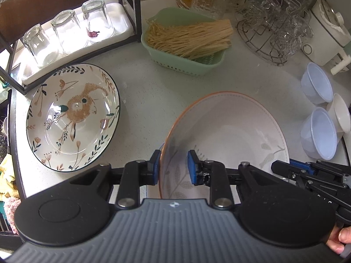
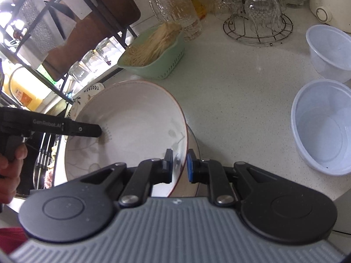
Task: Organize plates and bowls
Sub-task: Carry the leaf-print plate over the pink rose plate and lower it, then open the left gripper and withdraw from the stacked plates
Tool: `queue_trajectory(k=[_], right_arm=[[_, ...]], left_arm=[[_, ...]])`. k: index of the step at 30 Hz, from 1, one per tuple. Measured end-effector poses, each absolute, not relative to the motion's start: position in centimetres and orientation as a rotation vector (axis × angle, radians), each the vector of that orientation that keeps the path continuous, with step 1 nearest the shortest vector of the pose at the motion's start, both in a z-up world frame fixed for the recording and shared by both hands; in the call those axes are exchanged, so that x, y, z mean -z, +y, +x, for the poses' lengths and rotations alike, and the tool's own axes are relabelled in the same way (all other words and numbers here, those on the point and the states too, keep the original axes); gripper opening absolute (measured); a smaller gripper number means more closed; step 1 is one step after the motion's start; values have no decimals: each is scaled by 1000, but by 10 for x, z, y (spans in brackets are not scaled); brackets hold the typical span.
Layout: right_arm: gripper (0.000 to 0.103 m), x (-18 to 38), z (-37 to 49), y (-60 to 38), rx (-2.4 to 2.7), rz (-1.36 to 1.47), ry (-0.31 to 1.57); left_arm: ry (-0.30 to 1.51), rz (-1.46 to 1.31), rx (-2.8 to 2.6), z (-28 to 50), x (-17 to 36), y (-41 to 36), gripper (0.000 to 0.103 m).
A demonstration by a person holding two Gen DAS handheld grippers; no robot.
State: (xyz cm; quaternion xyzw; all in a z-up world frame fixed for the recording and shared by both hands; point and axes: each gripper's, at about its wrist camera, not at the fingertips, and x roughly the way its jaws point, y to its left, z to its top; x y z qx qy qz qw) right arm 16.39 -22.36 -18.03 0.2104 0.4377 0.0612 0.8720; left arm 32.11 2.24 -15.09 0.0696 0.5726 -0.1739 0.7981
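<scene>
A large white bowl with an orange rim (image 1: 228, 129) is held above the counter between both grippers. My left gripper (image 1: 173, 167) is shut on its left rim, one pad inside and one outside. My right gripper (image 2: 178, 166) is shut on its right rim (image 2: 131, 114). The right gripper also shows at the right edge of the left wrist view (image 1: 307, 173), and the left gripper at the left of the right wrist view (image 2: 65, 128). A patterned rabbit plate (image 1: 72, 118) lies flat on the counter to the left; its edge peeks out behind the bowl (image 2: 92, 88).
A green basket of noodles (image 1: 186, 41) sits behind. A wire rack of glasses (image 1: 272, 26) stands at back right. Translucent plastic bowls (image 2: 324, 127) (image 2: 329, 50) and a white cup (image 1: 340, 112) sit right. A black shelf with upturned glasses (image 1: 68, 30) stands left.
</scene>
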Motion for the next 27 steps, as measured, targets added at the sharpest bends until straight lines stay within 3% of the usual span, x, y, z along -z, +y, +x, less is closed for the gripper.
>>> queue_trajectory(k=[27], right_arm=[[16, 198, 175, -191, -105, 324, 943]], left_arm=[[1187, 284, 328, 316, 154, 7, 38]])
